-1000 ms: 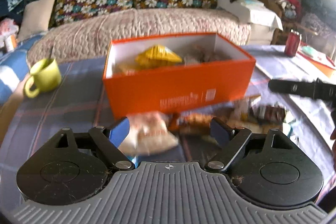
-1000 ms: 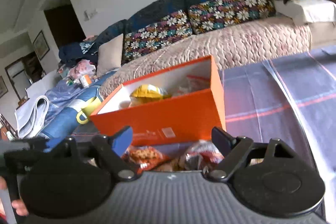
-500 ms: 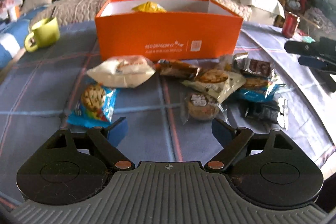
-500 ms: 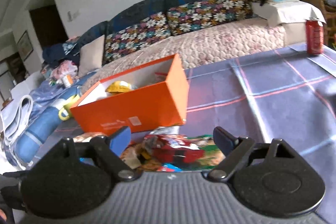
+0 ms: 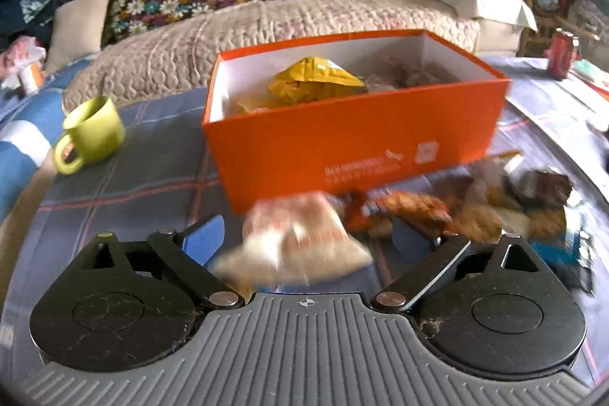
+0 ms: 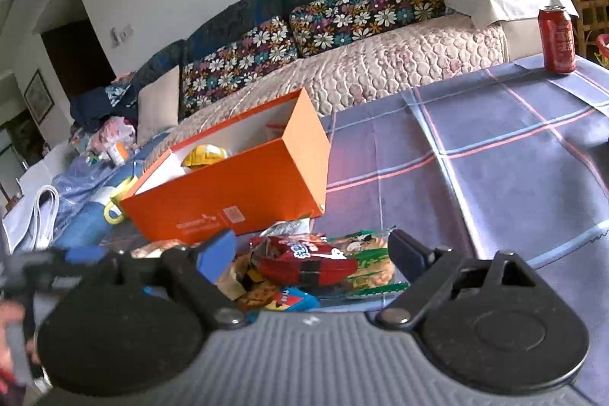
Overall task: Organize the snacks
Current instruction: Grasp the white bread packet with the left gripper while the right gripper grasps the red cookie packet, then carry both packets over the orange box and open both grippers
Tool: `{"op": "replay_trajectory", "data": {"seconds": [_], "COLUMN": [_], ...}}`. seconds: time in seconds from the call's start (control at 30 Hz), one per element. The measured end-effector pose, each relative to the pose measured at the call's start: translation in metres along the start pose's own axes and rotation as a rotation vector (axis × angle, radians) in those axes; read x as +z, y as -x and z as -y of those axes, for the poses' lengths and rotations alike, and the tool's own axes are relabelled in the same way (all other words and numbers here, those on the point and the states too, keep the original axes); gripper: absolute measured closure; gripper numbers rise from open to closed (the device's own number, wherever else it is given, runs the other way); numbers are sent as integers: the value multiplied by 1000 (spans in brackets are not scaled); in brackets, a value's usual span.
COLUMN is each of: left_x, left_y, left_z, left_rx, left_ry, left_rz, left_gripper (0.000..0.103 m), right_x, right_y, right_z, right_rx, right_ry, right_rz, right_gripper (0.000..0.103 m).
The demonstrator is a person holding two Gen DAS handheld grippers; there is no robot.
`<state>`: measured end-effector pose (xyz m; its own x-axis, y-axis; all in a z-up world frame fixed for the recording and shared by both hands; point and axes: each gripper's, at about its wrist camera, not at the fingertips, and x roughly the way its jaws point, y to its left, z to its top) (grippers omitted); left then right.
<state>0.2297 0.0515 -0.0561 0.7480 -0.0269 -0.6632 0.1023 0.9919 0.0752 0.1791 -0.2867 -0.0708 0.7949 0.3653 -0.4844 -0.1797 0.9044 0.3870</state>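
While the left gripper (image 5: 308, 234) fingers have just been opening, a pale snack packet (image 5: 297, 238) lies between them, ungripped.

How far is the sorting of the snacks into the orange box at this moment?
Partly done. The orange box already holds a yellow bag and some other packets. Neither gripper holds anything: the left gripper, jaws just opened wider, frames a pale packet; the right gripper is open over a red packet. A pile of snacks remains on the table.
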Motion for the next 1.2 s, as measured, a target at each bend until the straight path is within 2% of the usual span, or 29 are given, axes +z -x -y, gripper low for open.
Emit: {"op": "replay_trajectory", "data": {"seconds": [0.07, 0.1, 0.17, 0.23, 0.33, 0.47, 0.63, 0.7, 0.73, 0.8, 0.83, 0.87, 0.93, 1.07, 1.2], "left_x": [7, 7, 2, -6, -26, -52, -65, -71, -72, -75, -77, -78, -81, -86, -87], "left_y": [-26, -39, -47, -38, -20, -1, 13, 21, 24, 30, 32, 35, 38, 35, 37], "left_z": [-4, -7, -8, -4, 10, 20, 7, 3, 1, 0, -1, -1, -2, -3, -1], "left_rx": [1, -3, 11, 6, 7, 27, -9, -25, -30, -34, -35, -37, -37, -39, -30], "left_ry": [11, 21, 23, 10, -51, -107, 36, 97, 114, 133, 136, 136, 137, 151, 147], "left_rz": [-49, -78, -80, -62, -52, -52, -78, -73, -69, -63, -61, -58, -50, -54, -60], "left_gripper": [42, 61, 64, 69, 68, 62, 58, 56, 55, 51, 49, 49, 44, 41, 41], "right_x": [0, 0, 0, -1, -4, -3, -2, -5, -7, -11, -13, -16, -25, -51, -72], "right_y": [-2, -2, -3, -4, -8, -17, -49, -65, -74, -79, -75, -69, -49, -21, -10], "right_z": [3, 5, 10, 16, 17, -1, -33, -42, -45, -46, -47, -48, -53, -71, -87], "right_rx": [-13, -17, -36, -60, -68, -25, 9, -15, -43, -65, -66, -43, 19, 79, 192], "right_ry": [-2, -5, -11, -14, -5, 59, 159, 203, 221, 240, 245, 249, 265, 368, 401], "right_rz": [-5, -7, -8, -15, -32, -20, -45, -68, -94, -128, -134, -138, -141, -145, -199], "right_gripper": [13, 13, 13, 13, 13, 13, 14, 19, 24, 26, 35, 39, 40, 41, 29]}}
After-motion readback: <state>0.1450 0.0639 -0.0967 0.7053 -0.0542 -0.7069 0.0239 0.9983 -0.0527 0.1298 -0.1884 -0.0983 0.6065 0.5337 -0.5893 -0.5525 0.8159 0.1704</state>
